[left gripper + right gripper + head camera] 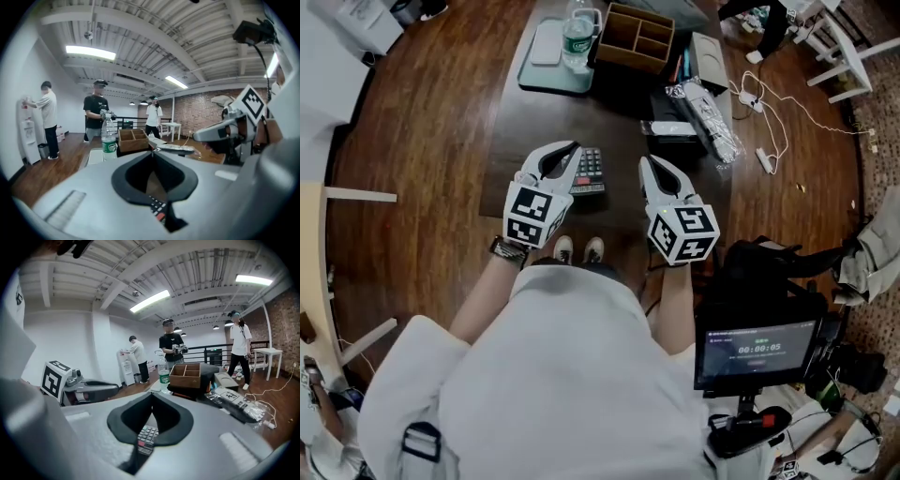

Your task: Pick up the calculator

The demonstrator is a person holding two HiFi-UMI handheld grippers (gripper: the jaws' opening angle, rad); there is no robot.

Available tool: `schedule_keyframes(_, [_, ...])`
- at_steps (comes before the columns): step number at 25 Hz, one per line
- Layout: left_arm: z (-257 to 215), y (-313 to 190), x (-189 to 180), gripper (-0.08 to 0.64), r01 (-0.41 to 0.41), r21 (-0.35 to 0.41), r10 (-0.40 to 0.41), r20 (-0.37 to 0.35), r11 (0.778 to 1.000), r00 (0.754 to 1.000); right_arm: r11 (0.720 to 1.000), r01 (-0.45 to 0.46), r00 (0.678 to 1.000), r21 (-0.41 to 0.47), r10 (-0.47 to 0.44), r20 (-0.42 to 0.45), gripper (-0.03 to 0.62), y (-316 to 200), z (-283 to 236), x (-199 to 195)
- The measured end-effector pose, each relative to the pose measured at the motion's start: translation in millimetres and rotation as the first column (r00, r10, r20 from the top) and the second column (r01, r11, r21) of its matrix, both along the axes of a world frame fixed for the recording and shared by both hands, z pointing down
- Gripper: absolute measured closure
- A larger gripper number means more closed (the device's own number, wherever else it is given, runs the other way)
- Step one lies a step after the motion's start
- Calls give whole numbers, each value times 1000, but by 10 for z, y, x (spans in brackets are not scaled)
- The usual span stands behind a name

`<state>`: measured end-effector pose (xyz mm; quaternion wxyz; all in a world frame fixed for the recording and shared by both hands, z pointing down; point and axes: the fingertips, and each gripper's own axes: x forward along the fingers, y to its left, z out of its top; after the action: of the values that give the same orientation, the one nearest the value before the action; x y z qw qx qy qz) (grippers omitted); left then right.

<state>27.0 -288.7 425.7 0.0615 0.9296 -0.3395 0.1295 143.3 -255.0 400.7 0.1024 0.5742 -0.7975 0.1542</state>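
The calculator [590, 171] lies flat on the dark table [525, 131], near its front edge, dark with grey keys and a red strip. My left gripper [574, 148] hovers just left of it, jaws together with nothing between them. My right gripper [644, 162] hangs a little to the calculator's right, also shut and empty. In the left gripper view the left gripper [152, 153] shows the calculator [157, 209] through the gap beneath its closed jaws. The right gripper view has the right gripper [152, 394] above the calculator [146, 436] in the same way.
Farther back on the table stand a water bottle [577, 37] on a teal tray [546, 79], a wooden divided box [639, 36], a remote [670, 128] and a foil-wrapped pack [709, 116]. White cables [773, 105] trail on the floor at right. Three people stand across the room.
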Motion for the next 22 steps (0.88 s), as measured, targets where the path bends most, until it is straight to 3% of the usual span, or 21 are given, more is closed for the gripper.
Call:
schedule_keyframes(6, [223, 59, -19, 488, 113, -85, -113, 2, 990, 994, 996, 59, 998, -72, -61, -29, 590, -1, 246, -97])
schedule_keyframes(8, [389, 151, -7, 449, 132, -123, -128, 35, 984, 991, 988, 99, 994, -116, -104, -36, 500, 33, 415, -181])
schedule_keyframes(12, [753, 392, 29, 445, 129, -186, -107, 120, 974, 987, 974, 126, 986, -189, -143, -82, 477, 111, 746, -258])
schedule_keyframes(14, [961, 465, -10, 445, 151, -236, -124, 125, 960, 984, 965, 123, 988, -231, -140, -60, 474, 146, 902, -272])
schedule_keyframes(18, [1293, 558, -140, 432, 219, -353, -192, 111, 910, 975, 943, 118, 989, -310, -140, -51, 469, 217, 1210, -274])
schedule_keyframes(22, [1522, 593, -229, 410, 249, -403, -213, 133, 880, 968, 921, 128, 983, -369, -166, -73, 462, 255, 1474, -299])
